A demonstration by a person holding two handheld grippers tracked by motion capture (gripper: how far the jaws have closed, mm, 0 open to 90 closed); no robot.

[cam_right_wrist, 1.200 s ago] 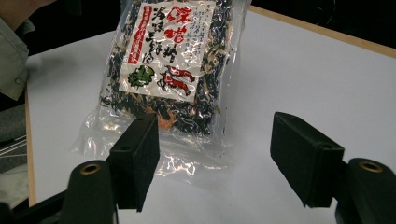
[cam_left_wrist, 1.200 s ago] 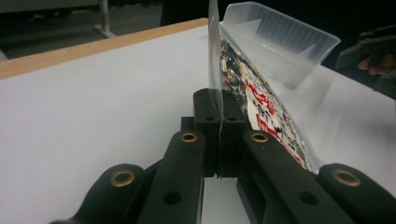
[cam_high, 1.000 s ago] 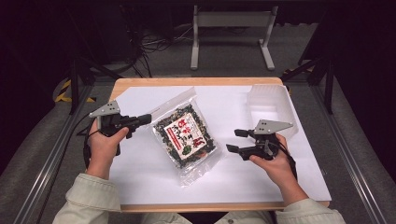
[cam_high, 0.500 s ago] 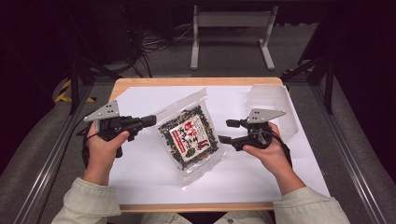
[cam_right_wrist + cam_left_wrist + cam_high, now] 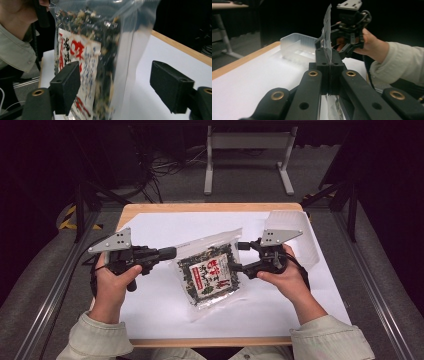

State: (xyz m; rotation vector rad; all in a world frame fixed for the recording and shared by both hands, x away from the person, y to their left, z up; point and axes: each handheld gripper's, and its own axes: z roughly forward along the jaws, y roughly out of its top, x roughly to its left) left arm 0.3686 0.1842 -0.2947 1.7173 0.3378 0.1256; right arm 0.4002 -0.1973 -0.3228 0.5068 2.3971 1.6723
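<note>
A clear bag of dark dried seaweed [image 5: 210,272] with a red and white label is raised off the white sheet, hanging edge-up between both hands. My left gripper [image 5: 172,253] is shut on the bag's left edge; in the left gripper view the film [image 5: 327,32] rises from between the closed jaws [image 5: 327,53]. My right gripper [image 5: 238,256] is at the bag's right side. Its jaws have just been opening and stand wide [image 5: 115,82], with the bag [image 5: 85,50] between them and the pads off it.
A clear plastic container [image 5: 295,227] stands at the table's back right, also seen beyond the bag in the left gripper view [image 5: 297,45]. The white sheet [image 5: 165,310] covers the wooden table [image 5: 210,341]. Metal rails run along both sides.
Both hands have risen and the bag has gone from lying flat to held up off the sheet. The right gripper has moved in to the bag's right side.
</note>
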